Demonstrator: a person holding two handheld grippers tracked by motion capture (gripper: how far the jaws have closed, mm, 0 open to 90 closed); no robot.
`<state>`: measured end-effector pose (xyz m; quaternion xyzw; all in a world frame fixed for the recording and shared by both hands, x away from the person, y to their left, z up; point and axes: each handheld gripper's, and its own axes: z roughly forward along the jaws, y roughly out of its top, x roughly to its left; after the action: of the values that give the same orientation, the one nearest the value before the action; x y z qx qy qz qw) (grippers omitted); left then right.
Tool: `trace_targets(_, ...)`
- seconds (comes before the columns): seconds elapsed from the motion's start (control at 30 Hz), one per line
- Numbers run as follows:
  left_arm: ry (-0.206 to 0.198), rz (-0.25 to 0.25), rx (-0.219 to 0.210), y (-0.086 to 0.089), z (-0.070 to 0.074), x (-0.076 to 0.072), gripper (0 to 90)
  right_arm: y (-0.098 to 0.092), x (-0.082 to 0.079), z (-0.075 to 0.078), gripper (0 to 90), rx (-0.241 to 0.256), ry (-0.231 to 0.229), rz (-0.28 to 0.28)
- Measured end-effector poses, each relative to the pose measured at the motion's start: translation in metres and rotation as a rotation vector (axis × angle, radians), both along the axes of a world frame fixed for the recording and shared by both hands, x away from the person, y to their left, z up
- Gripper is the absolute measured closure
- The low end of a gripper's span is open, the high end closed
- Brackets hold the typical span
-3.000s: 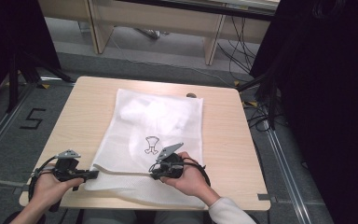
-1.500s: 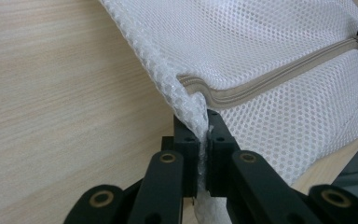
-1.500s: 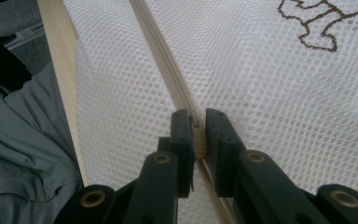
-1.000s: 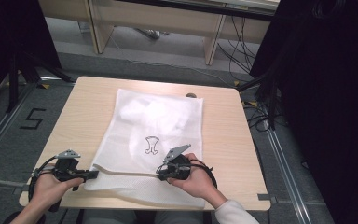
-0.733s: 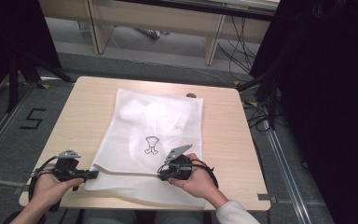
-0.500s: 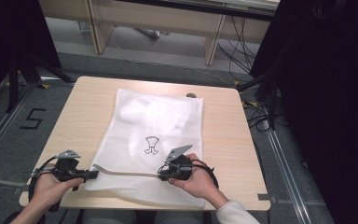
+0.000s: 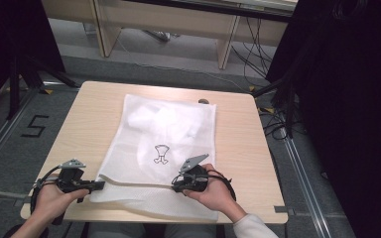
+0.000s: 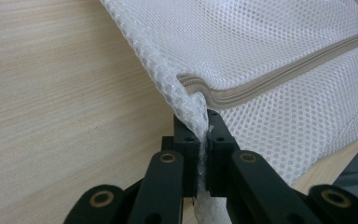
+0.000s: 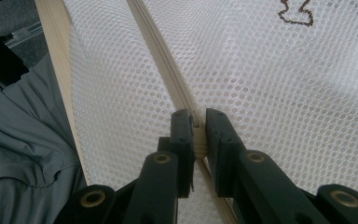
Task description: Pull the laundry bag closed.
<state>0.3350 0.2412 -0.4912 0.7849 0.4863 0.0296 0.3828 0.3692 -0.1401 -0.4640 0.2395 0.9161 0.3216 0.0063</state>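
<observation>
Mesh laundry bag [image 7: 166, 148], white, lies flat across the middle of the wooden tabletop [image 7: 238, 144], its near edge hanging slightly over the person's side. Small dark emblem [image 7: 160, 153] printed near the bag's centre. Beige zipper [image 8: 279, 74] runs across the bag near its front edge.

Left hand-held gripper [image 8: 204, 135]: jaws clamped on the bag's left corner, mesh bunched between them just where the zipper ends. Right hand-held gripper [image 9: 199, 126]: jaws closed on the zipper line; whether they hold the slider cannot be told. High view: both hands at the near tabletop edge, well apart.
</observation>
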Motion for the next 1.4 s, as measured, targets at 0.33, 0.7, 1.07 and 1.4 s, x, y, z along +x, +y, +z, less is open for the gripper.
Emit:
trace_targets(0.33,0.0,-0.001,0.003,0.0,0.0,0.0,85.4,-0.006,-0.001,0.0,82.6,-0.009,-0.001,-0.003)
trace_targets(0.7,-0.001,0.001,0.002,0.0,0.0,0.0,85.4,-0.011,-0.002,0.0,82.6,-0.006,0.005,-0.008)
trace_targets(1.07,0.006,-0.001,0.005,0.001,-0.001,0.0,85.4,-0.018,-0.003,-0.001,82.6,-0.006,0.008,-0.019)
trace_targets(1.4,0.003,0.022,-0.012,-0.001,-0.001,0.0,85.4,-0.024,-0.006,0.001,82.6,-0.012,0.009,-0.048)
